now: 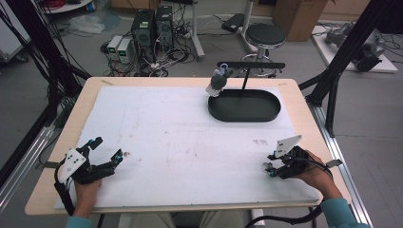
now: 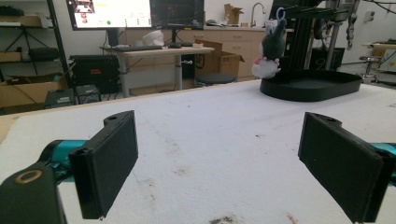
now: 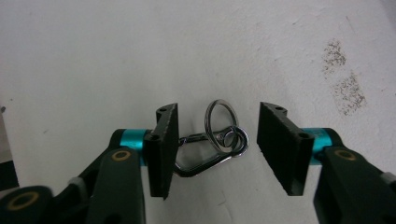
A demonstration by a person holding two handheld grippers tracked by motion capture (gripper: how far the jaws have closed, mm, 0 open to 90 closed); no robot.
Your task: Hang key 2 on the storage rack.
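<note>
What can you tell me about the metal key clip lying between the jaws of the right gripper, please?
The key clip is shiny silver metal: a pear-shaped carabiner-style snap hook with a swivel eye joined to a round split ring. It lies flat on the white table cover, the ring pointing away from the camera and the hook's wider end reaching toward the left jaw. The right gripper stands open around it, jaws on either side; whether the left jaw touches the hook cannot be told. Nothing is attached to the ring.
</note>
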